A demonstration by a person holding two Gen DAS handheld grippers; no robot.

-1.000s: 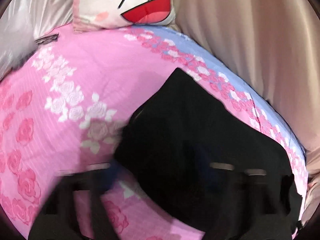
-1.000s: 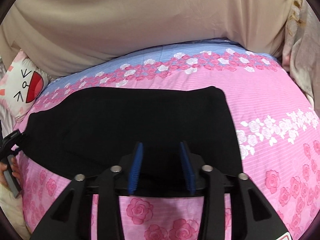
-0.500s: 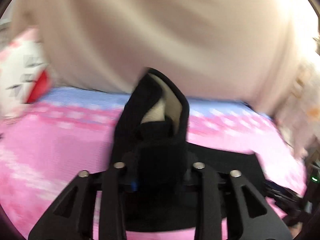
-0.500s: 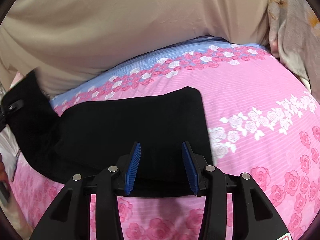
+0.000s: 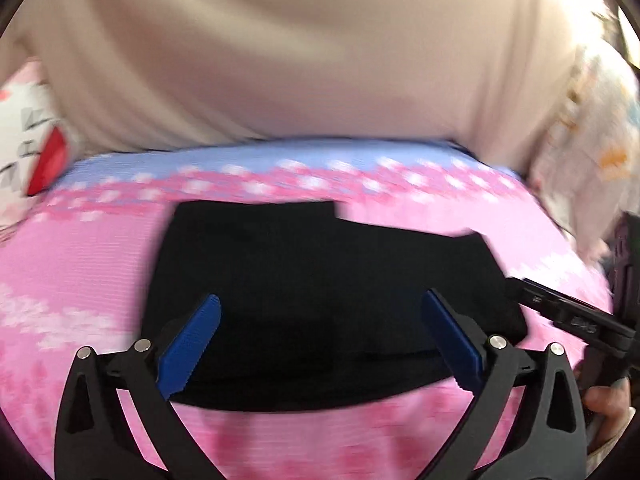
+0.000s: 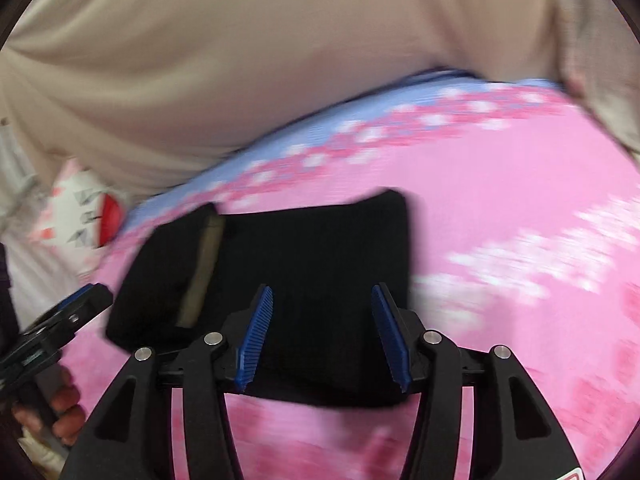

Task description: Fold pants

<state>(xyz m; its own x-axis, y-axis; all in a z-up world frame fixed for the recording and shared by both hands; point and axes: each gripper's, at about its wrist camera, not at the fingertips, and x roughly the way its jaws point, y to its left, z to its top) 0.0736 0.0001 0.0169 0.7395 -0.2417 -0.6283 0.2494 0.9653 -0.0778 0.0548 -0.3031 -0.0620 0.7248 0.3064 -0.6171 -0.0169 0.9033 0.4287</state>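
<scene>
The black pants (image 5: 320, 280) lie folded over on the pink flowered bedspread (image 5: 80, 264), one layer on another. In the right wrist view the pants (image 6: 320, 272) show a beige inner strip (image 6: 202, 276) on the folded left part. My left gripper (image 5: 320, 316) is open wide and empty, just above the pants' near edge. My right gripper (image 6: 322, 308) is open and empty over the pants' near right part. The right gripper also shows at the right edge of the left wrist view (image 5: 568, 316), and the left gripper at the left edge of the right wrist view (image 6: 76, 308).
A cartoon-face pillow (image 5: 28, 160) lies at the far left of the bed. A beige curtain (image 5: 320, 60) hangs behind the bed. A light flowered cloth (image 5: 592, 168) hangs at the far right. Both views are motion-blurred.
My left gripper carried one end of the pants up and over to the right, laid it on the rest and opened. My right gripper stayed open near the front edge.
</scene>
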